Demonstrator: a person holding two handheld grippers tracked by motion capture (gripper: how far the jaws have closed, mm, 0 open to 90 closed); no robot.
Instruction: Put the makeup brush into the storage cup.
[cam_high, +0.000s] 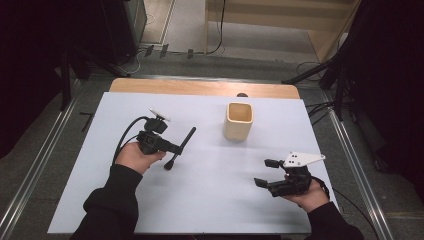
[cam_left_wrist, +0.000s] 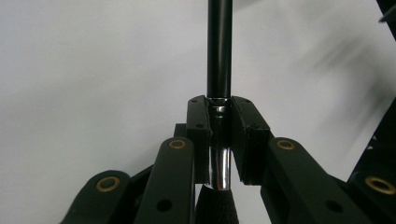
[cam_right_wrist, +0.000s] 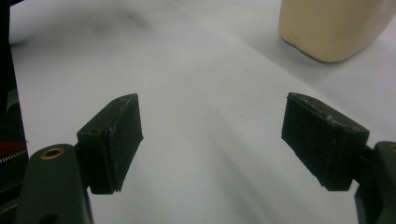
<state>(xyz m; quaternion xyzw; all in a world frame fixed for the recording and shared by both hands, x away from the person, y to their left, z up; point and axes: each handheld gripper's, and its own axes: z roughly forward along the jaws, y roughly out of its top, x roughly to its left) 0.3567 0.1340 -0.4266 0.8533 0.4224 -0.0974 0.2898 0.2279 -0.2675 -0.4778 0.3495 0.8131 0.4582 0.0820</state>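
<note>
Cup (cam_right_wrist: 334, 25) cut off by top edge; brush (cam_left_wrist: 219, 51) tip beyond frame.

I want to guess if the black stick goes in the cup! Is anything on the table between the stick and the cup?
Nothing visible is. The left gripper holds the black brush above the white table, and the stretch from there to the cream cup is bare. The right gripper sits open off to the side, nearer the person.
</note>
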